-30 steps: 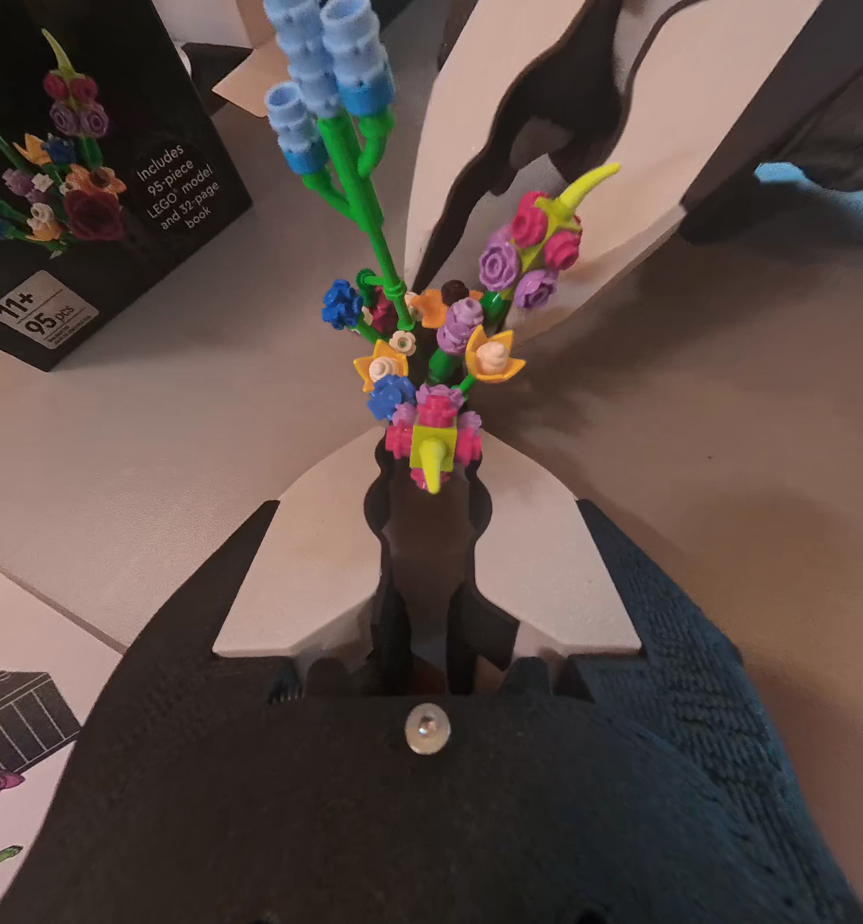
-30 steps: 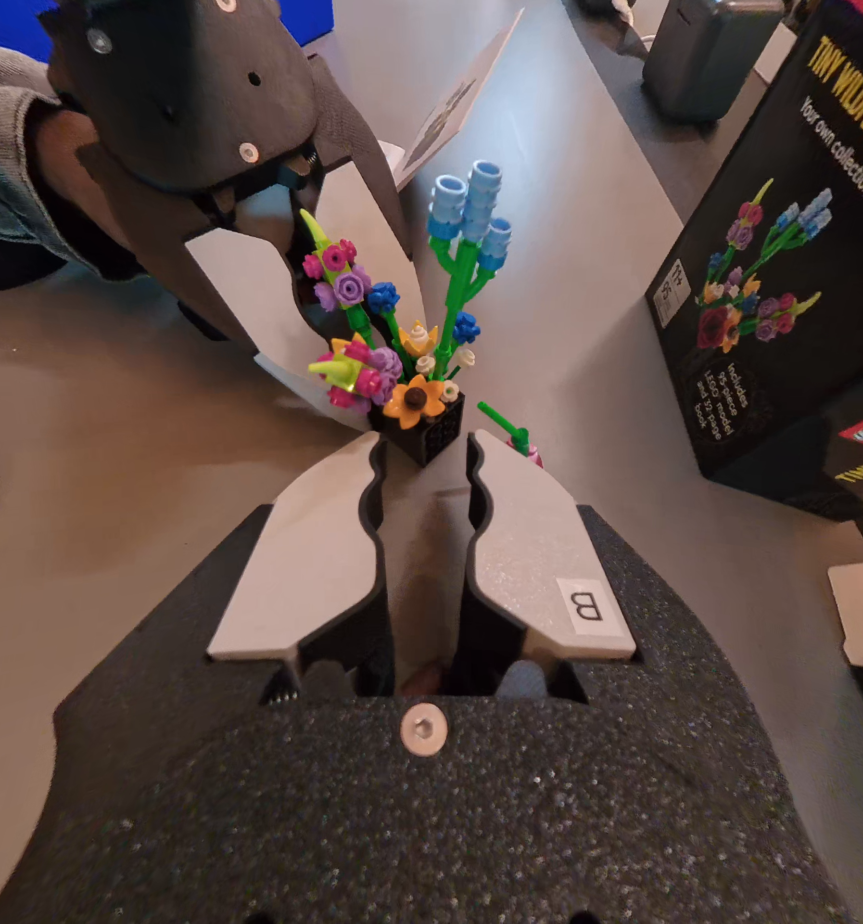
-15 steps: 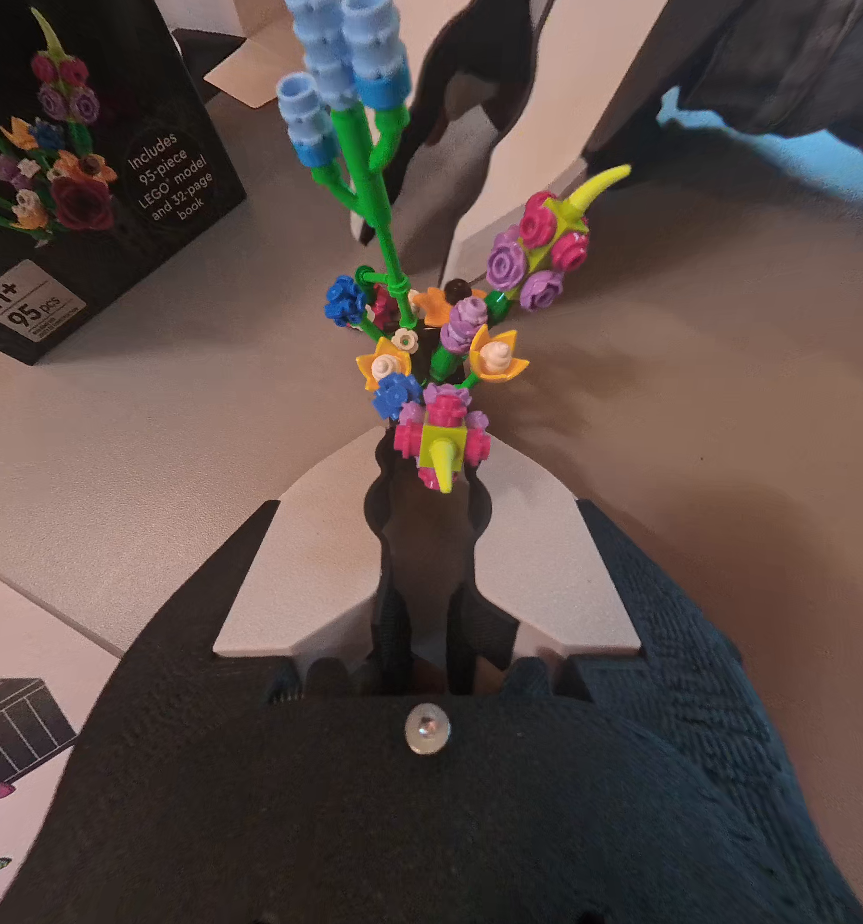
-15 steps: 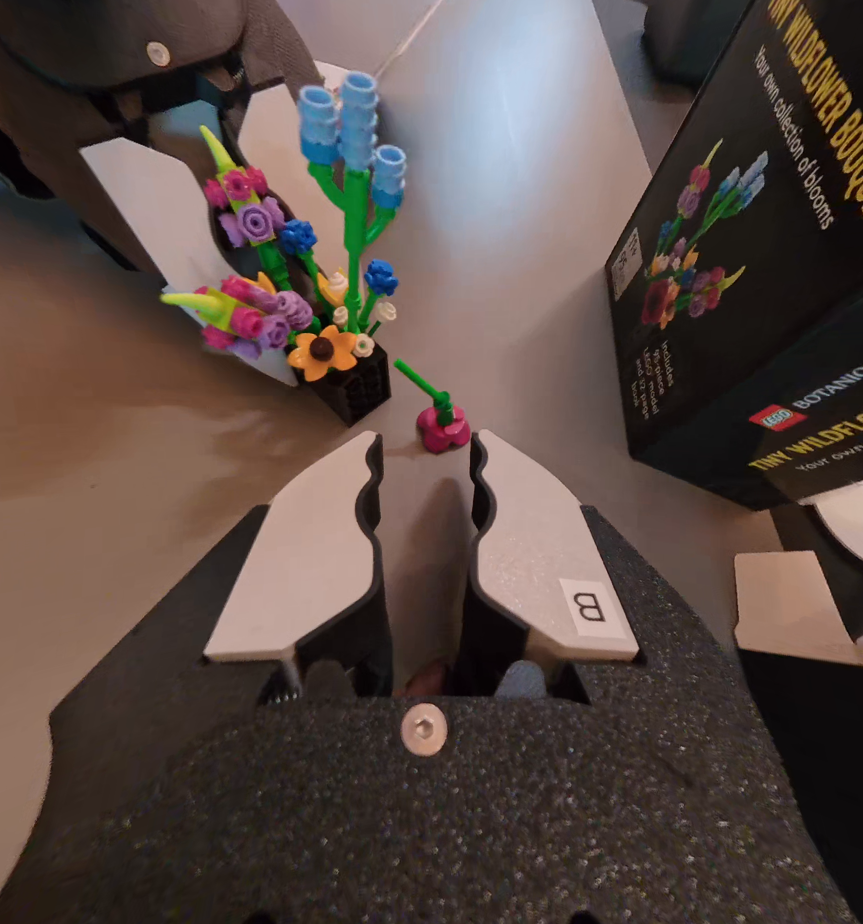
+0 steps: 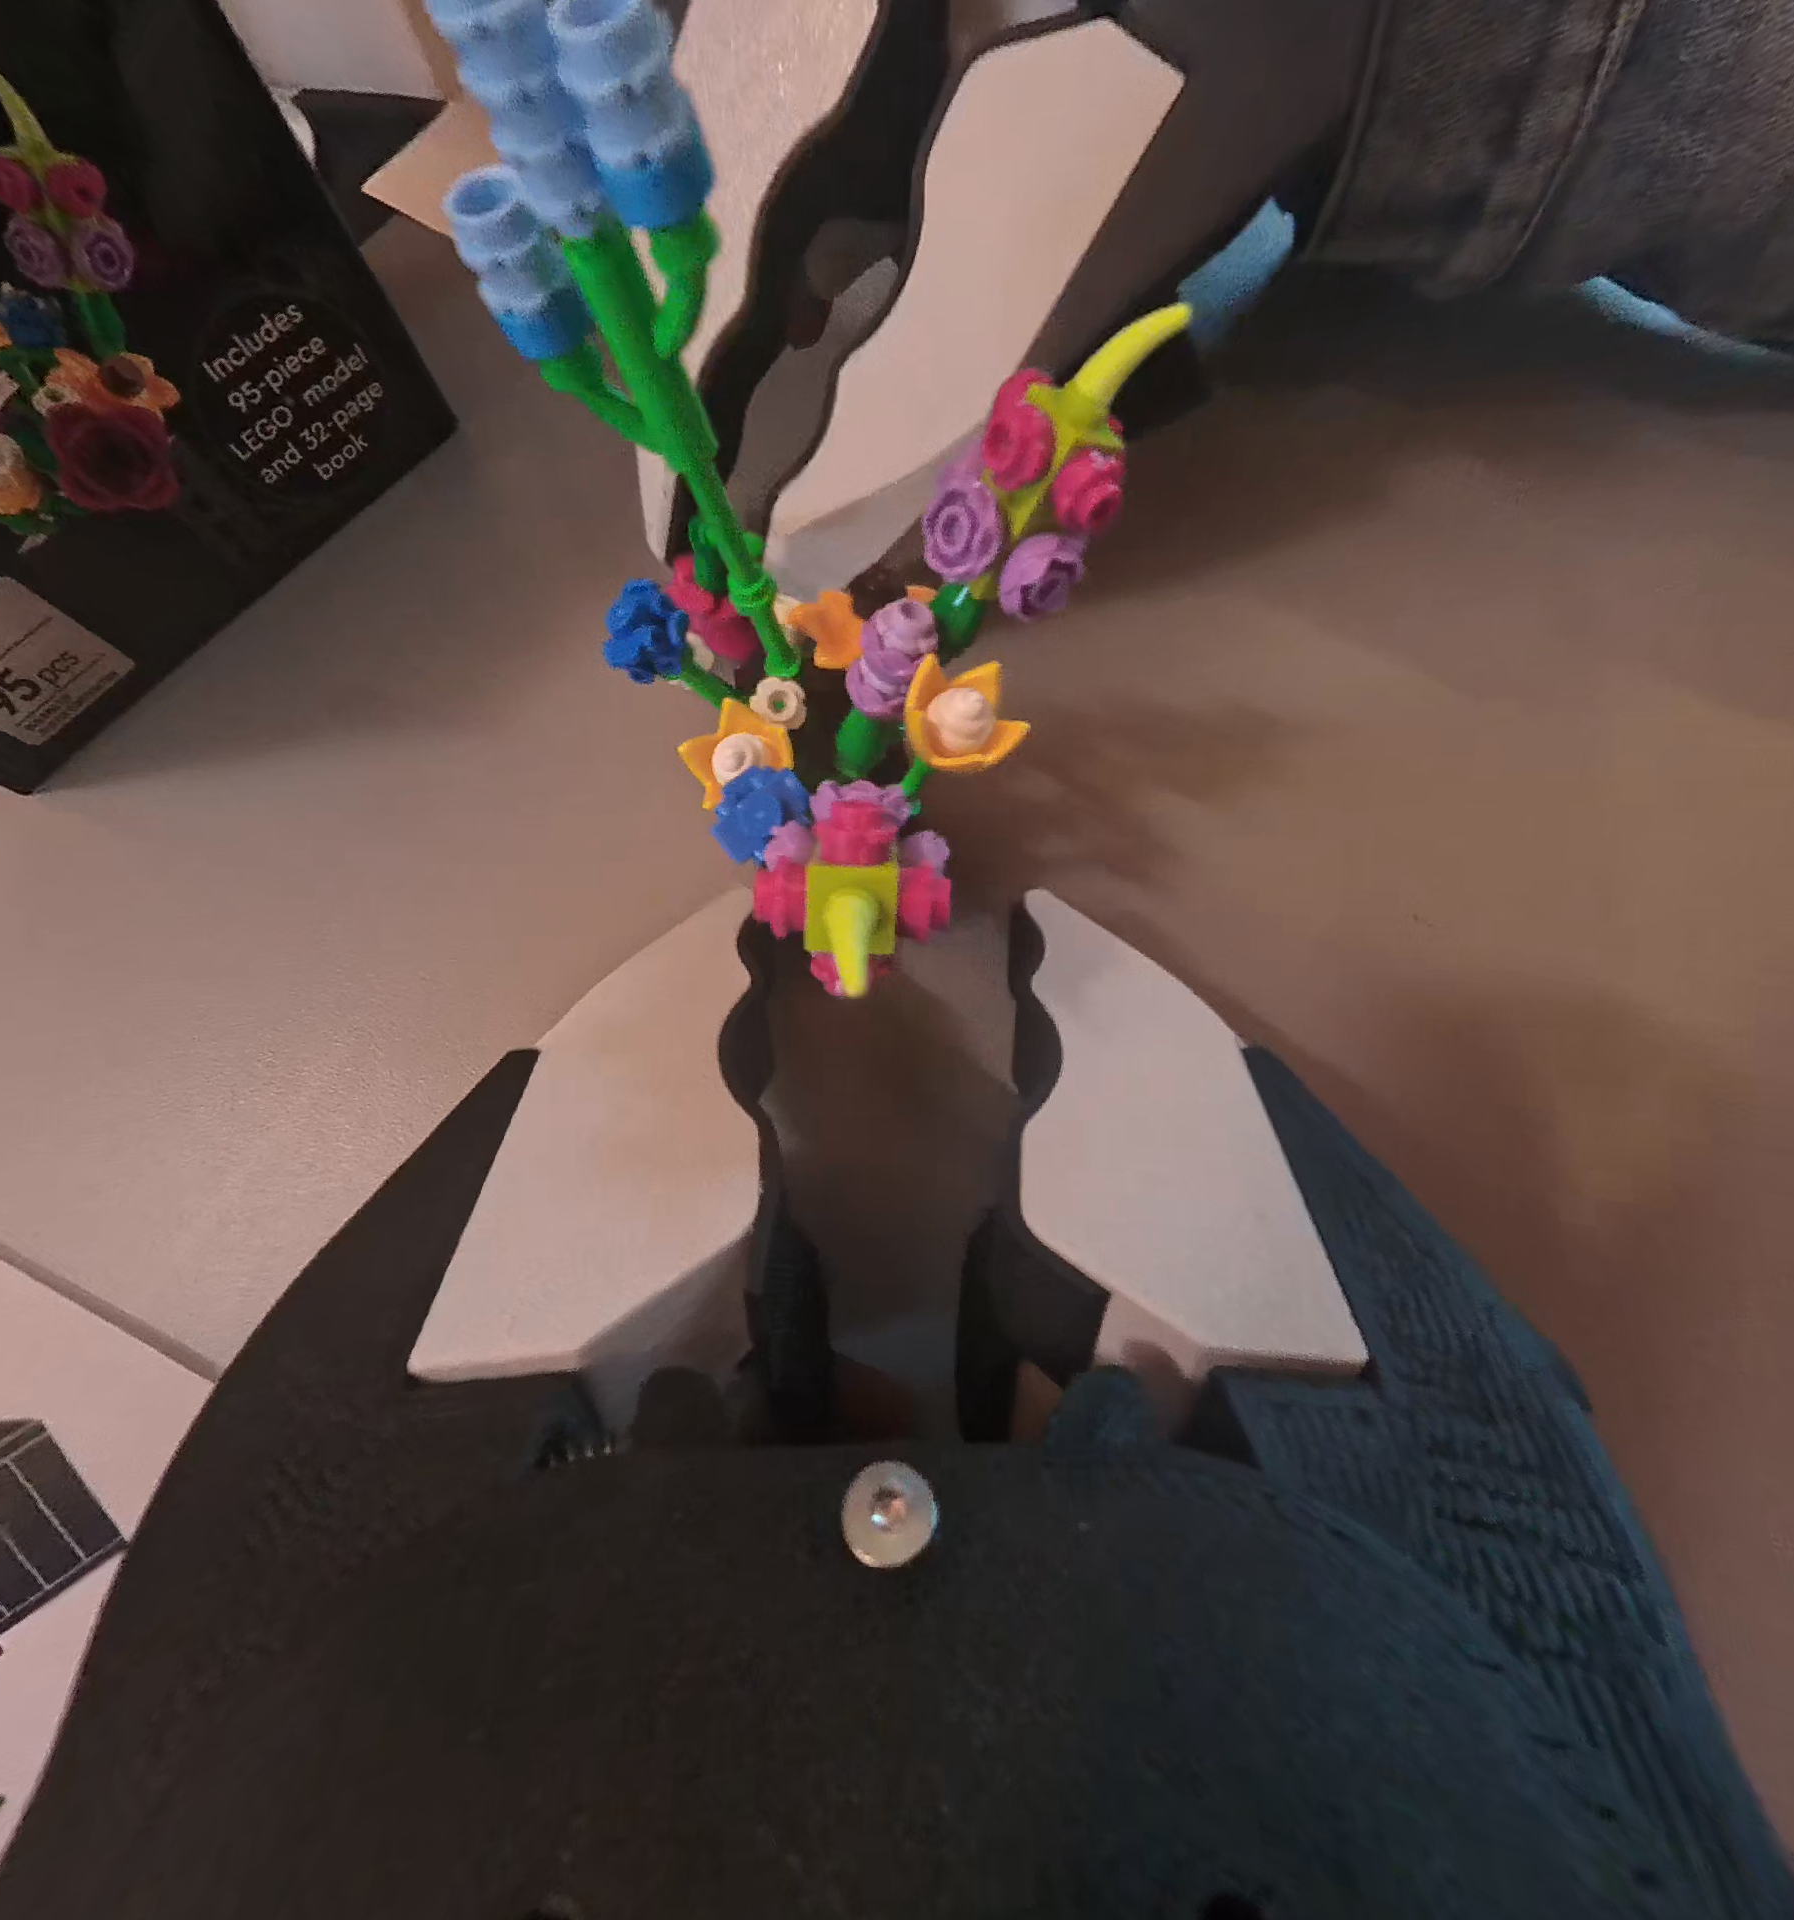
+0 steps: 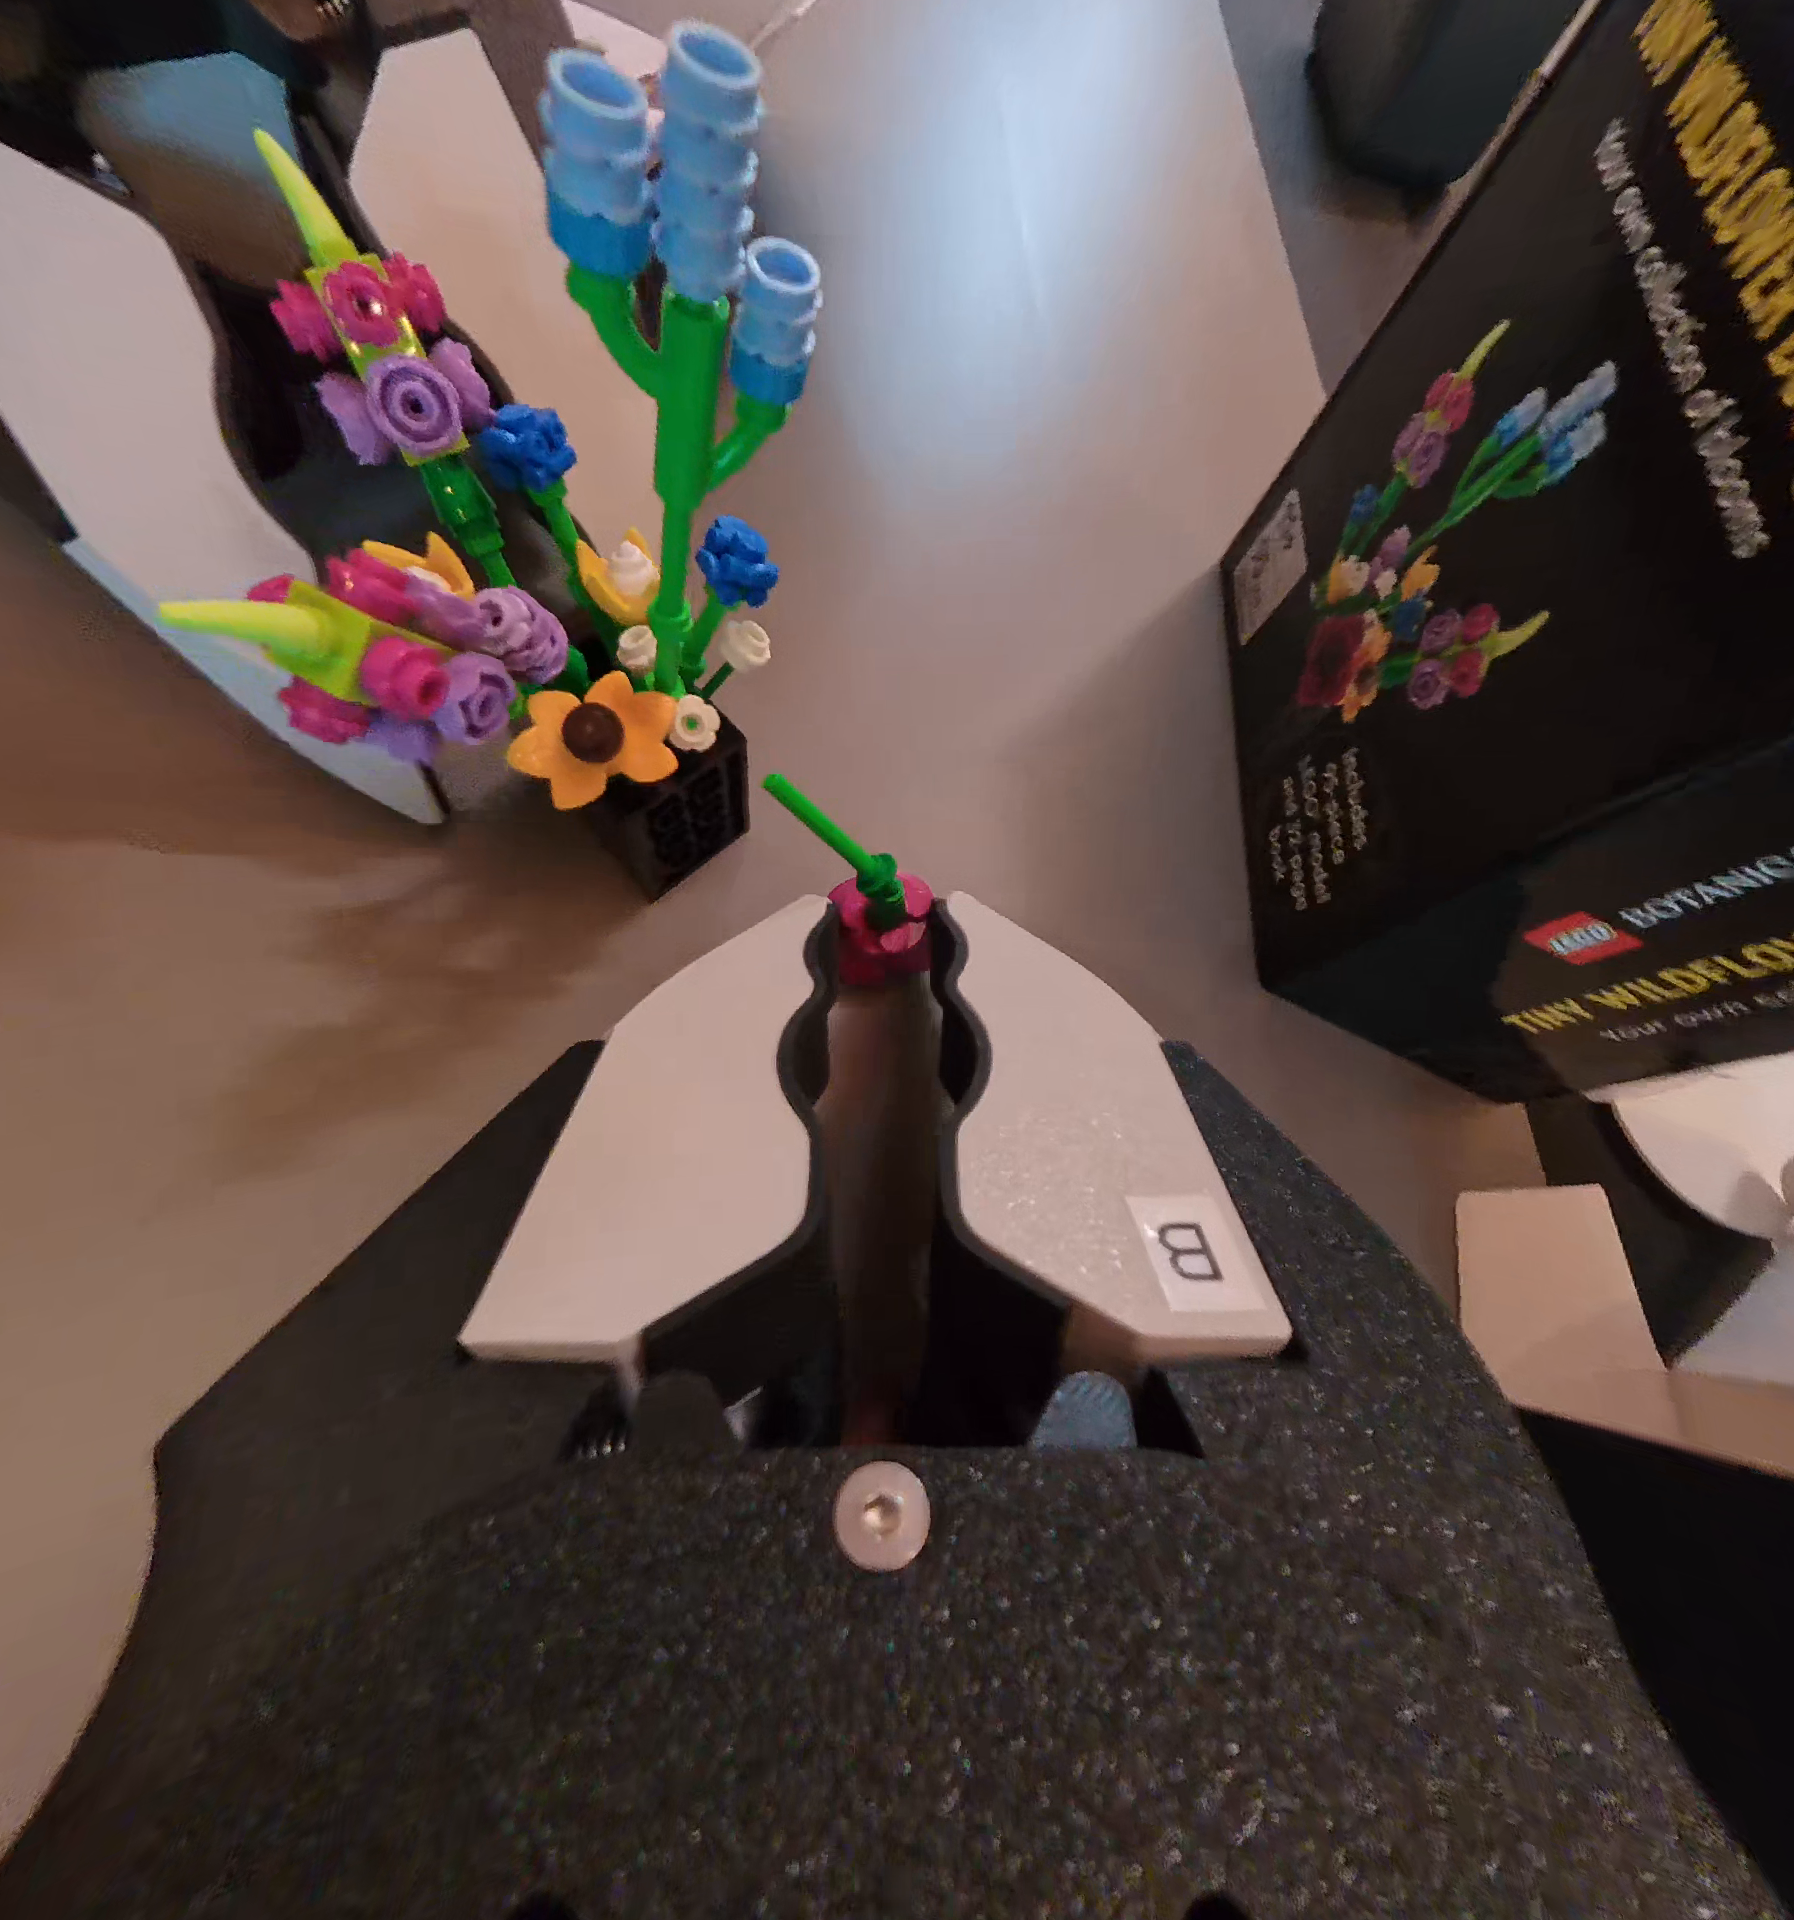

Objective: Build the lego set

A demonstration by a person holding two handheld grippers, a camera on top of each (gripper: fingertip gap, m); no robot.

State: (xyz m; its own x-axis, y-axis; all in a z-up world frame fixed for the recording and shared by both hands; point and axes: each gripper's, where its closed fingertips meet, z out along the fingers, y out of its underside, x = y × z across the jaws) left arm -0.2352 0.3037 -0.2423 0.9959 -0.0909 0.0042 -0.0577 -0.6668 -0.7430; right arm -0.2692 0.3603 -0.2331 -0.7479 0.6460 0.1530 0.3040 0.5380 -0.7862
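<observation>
on the smooth pale bench [image 6: 1028, 436], beside a glossy black box [image 6: 1558, 582], the right gripper [image 6: 880, 914] pinches a knobbly magenta flower [image 6: 877, 935]; the left gripper [image 5: 877, 925] gapes around the studded bouquet [image 5: 831, 727].

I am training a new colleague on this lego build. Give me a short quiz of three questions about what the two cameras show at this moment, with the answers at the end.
1. True or false: the loose magenta flower with the green stem sits between the fingertips of the right gripper.
2. Which colour are the tallest blooms of the bouquet? A) red B) light blue C) white
3. Fill in the missing word: the bouquet stands in a small ___ base.

Key: 1 true; 2 B; 3 black.
</observation>
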